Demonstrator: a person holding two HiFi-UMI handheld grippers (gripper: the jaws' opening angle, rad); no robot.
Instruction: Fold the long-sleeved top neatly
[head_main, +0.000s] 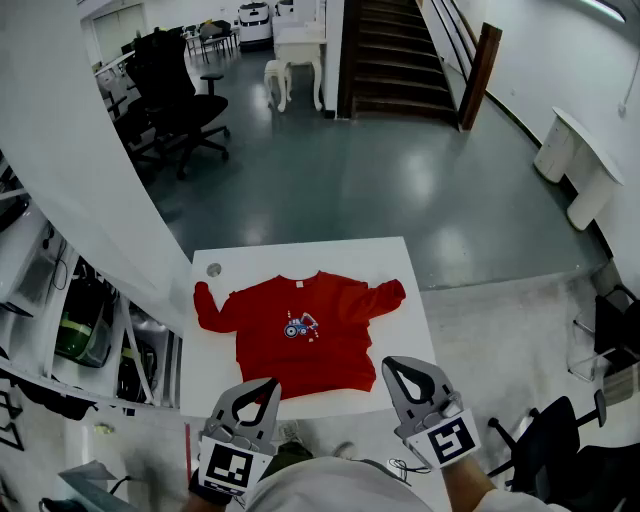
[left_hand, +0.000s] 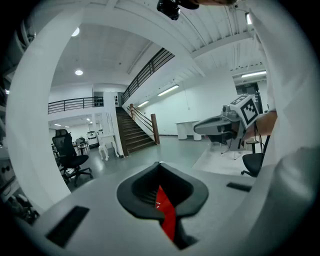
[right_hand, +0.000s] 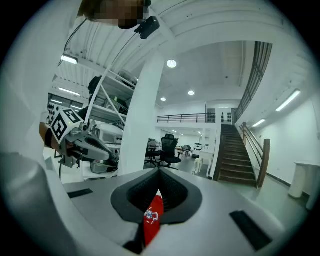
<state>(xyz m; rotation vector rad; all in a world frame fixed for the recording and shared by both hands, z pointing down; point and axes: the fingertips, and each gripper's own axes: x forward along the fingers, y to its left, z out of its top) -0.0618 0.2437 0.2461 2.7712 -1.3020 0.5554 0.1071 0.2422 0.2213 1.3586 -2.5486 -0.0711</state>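
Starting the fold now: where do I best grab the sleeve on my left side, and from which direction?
Probably the cuff of the left sleeve, coming in from the table's left edge. The sleeve lies flat, angled outward from the red top, its end free on bare tabletop. The left gripper is shut; open it first.

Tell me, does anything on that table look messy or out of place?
The red top lies front up on the white table, but its sleeves are untidy: the sleeve at picture left kinks upward, the sleeve at picture right is bunched up.
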